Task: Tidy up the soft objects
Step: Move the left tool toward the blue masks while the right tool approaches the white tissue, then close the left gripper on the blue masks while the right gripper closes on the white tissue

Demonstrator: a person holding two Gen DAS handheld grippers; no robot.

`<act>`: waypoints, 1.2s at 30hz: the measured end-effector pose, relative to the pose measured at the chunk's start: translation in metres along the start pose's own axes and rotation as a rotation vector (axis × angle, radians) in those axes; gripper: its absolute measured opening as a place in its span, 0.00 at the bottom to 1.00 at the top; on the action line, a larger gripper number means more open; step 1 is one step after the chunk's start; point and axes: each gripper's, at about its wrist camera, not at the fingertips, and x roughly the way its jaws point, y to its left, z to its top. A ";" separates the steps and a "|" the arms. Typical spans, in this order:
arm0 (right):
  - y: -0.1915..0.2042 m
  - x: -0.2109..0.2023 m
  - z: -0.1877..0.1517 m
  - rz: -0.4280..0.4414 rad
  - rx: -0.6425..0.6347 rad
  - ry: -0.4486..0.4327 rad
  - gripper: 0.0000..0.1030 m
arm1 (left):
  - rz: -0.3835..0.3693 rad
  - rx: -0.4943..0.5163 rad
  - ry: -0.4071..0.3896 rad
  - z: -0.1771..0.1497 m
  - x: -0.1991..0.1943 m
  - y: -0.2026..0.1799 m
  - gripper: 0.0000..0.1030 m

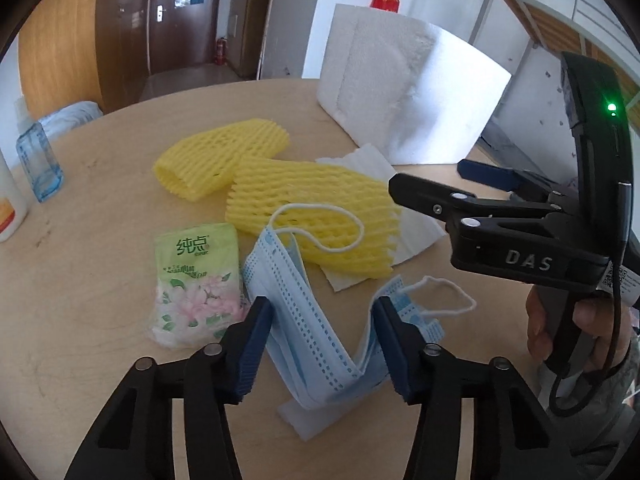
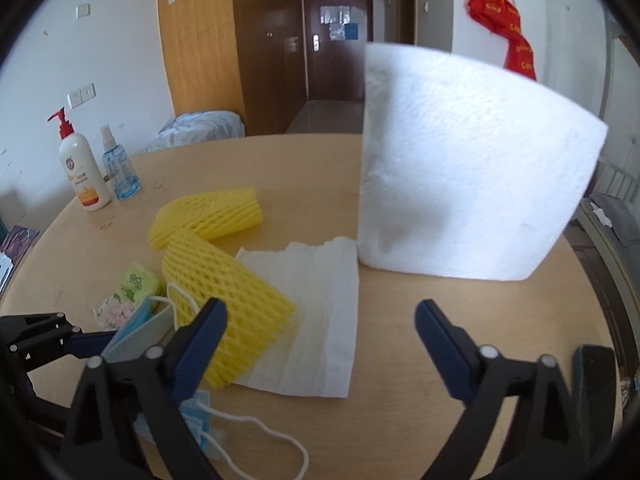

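A blue face mask (image 1: 316, 336) stands buckled into a V between the blue pads of my left gripper (image 1: 326, 340), which press on its two ends. One ear loop lies over a yellow foam net (image 1: 316, 208); a second yellow net (image 1: 220, 156) lies behind it. A green tissue pack (image 1: 196, 280) sits left of the mask. My right gripper (image 2: 320, 340) is open above a white paper sheet (image 2: 320, 320), its left finger beside the near net (image 2: 228, 300). In the left wrist view the right gripper (image 1: 428, 176) hovers to the right, held by a hand.
A tall white foam block (image 2: 472, 184) stands at the back right of the round wooden table (image 2: 460, 312). A pump bottle (image 2: 82, 172) and a clear spray bottle (image 2: 120, 172) stand at the far left edge.
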 end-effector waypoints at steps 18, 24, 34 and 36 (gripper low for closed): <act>-0.017 0.007 -0.005 0.026 0.038 0.082 0.55 | -0.016 -0.033 -0.013 -0.003 -0.014 0.018 0.16; -0.013 0.023 -0.006 0.048 0.039 0.140 0.31 | -0.013 -0.044 -0.035 -0.003 -0.022 0.028 0.15; 0.001 0.030 -0.004 0.018 -0.010 0.155 0.07 | -0.020 -0.049 -0.052 -0.006 -0.032 0.028 0.15; 0.004 0.030 -0.004 0.016 -0.029 0.152 0.06 | -0.022 -0.055 -0.060 -0.008 -0.036 0.029 0.15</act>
